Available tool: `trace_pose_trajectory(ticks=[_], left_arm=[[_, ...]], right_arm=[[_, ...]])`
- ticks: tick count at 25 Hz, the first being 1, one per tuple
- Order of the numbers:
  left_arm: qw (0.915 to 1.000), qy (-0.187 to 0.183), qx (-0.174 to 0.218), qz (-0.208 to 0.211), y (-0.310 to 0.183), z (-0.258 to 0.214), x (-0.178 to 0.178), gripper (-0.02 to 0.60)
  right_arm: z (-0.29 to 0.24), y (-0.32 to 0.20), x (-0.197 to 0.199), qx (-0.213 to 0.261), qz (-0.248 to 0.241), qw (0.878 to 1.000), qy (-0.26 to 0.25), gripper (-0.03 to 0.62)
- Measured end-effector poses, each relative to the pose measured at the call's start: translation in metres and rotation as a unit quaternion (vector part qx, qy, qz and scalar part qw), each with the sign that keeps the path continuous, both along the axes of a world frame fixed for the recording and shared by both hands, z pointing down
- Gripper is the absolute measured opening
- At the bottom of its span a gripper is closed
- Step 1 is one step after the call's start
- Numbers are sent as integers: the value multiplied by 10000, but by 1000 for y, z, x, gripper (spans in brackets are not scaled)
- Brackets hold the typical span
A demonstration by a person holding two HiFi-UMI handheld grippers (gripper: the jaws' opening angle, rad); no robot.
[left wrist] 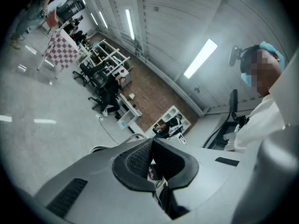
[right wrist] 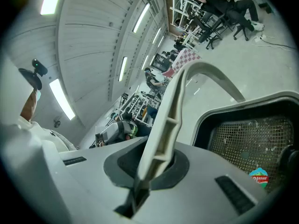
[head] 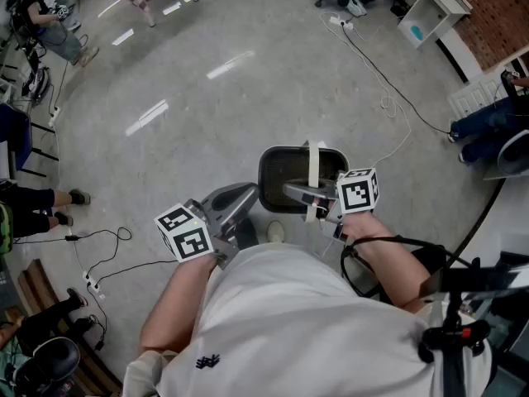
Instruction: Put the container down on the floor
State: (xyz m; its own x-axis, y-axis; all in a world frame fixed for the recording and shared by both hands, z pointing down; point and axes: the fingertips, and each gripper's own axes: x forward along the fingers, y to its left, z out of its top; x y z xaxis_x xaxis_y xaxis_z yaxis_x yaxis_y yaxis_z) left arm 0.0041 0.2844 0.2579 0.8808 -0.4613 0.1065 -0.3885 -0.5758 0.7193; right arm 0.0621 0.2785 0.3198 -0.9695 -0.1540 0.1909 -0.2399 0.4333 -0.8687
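A dark grey container (head: 266,176), rectangular with rounded corners, hangs just beyond the person's pale shoe (head: 275,232) and slightly right of it, over the grey concrete floor (head: 207,106). From the head view it is hard to say whether its base touches the floor. Its mouth faces up. Its longer side seems to run left to right, and its off-white strap handle (head: 313,168) arches across the shorter way, pointing away from the shoe.

In the right gripper view the container's wall (right wrist: 243,139) is fine mesh, with a small blue and red sticker (right wrist: 258,176) inside.

The right claw (head: 310,195), right of the shoe, is clamped tight on the ribbed handle (right wrist: 168,120).

The left claw (head: 235,197), just left of the shoe, has its dark pads (left wrist: 135,160) closed together, holding nothing.
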Motion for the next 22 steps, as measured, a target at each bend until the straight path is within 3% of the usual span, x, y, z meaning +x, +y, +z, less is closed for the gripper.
trace_pose_trajectory(ticks=[12,17,22], left_arm=[[9994,-107,6,-314,0,-4,-1,9],[9998,-73,38,-174,-7,-6,-13,9],[9998,19,13,190,-34,-25,-41,9]], right_arm=[[-1,1,-1,-51,-120,9999,-88,14],[3,-5,-9,-197,-49,9998,10,15],[0,-29,-27,-356,341,9987,159,14]])
